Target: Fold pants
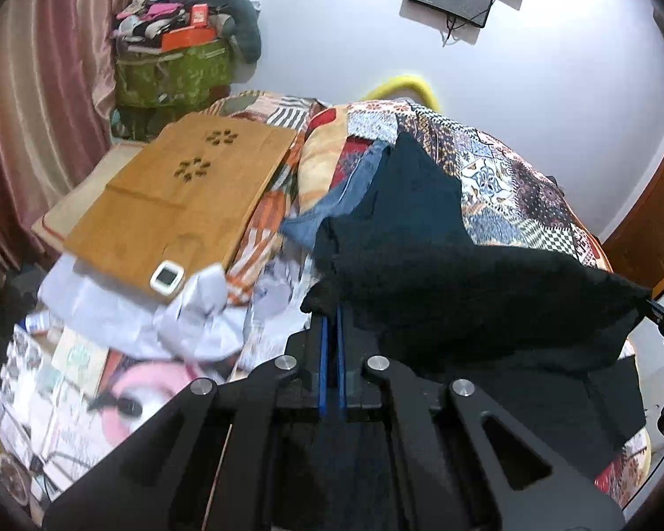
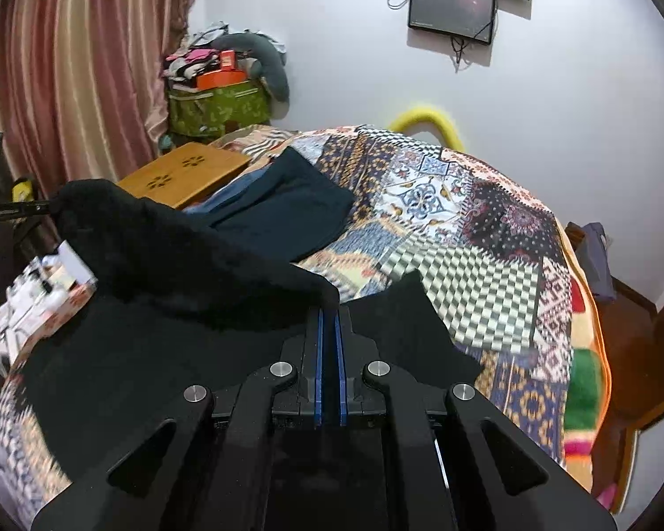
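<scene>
Black pants (image 1: 473, 305) hang stretched between my two grippers above the patchwork bedspread (image 1: 500, 177). My left gripper (image 1: 331, 309) is shut on one corner of the black cloth. My right gripper (image 2: 330, 309) is shut on the other corner of the pants (image 2: 190, 265). Each gripper shows at the edge of the other's view: the right one (image 1: 662, 314) and the left one (image 2: 17, 210). The lower part of the pants lies on the bed (image 2: 155, 367).
A folded dark teal garment (image 2: 287, 208) and blue jeans (image 1: 332, 208) lie farther up the bed. A wooden lap tray (image 1: 177, 194) sits at left with a small white device (image 1: 168, 276). A green bag of clutter (image 1: 172, 71) stands by the curtain. Loose white cloth (image 1: 155, 309) lies left.
</scene>
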`<state>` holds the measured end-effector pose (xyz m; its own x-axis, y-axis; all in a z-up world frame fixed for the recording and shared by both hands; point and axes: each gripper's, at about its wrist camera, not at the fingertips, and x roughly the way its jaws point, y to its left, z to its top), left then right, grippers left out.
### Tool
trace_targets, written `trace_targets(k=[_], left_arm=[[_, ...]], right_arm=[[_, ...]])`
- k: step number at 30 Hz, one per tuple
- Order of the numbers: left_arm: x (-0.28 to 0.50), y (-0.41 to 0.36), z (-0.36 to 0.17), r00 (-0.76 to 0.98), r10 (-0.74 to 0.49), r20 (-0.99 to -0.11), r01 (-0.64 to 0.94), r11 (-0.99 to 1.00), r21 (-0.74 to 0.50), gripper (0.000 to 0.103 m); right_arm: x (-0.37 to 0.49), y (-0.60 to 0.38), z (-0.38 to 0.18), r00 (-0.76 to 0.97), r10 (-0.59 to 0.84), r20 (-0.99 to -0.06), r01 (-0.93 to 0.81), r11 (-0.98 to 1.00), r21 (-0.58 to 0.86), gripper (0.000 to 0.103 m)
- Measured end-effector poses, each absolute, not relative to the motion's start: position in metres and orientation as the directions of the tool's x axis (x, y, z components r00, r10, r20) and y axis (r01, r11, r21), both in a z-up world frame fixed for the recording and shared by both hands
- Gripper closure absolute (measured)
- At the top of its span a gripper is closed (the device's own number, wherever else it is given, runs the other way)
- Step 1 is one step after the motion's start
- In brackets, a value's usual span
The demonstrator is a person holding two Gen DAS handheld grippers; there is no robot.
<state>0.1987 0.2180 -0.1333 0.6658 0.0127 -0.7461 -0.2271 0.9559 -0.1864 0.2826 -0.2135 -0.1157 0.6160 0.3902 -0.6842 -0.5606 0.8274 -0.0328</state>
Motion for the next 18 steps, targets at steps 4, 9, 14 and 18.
trace_targets(k=[4,9,14,18], left_arm=[[0.160,0.219,-0.146,0.656,-0.013,-0.754,-0.244,0.943,-0.228,0.102],[0.119,0.216,-0.173,0.626,-0.043,-0.778,-0.266,0.927,-0.265,0.102],[0.100,0.212,-0.206,0.565,-0.059,-0.823,-0.299,0.915,-0.271,0.102],[0.089,0.212,-0.224,0.529,-0.064,-0.846,-0.315,0.911,-0.265,0.102]], right_arm=[[0.248,-0.220,-0.117,0.593,0.409,-0.694,-0.582,0.813,-0.018,0.099],[0.209,-0.223,-0.130,0.553,0.428,-0.715,-0.600,0.800,0.016,0.099],[0.176,-0.226,-0.157,0.512,0.428,-0.745,-0.597,0.801,0.050,0.099],[0.164,-0.229,-0.172,0.487,0.437,-0.756,-0.575,0.812,0.099,0.099]])
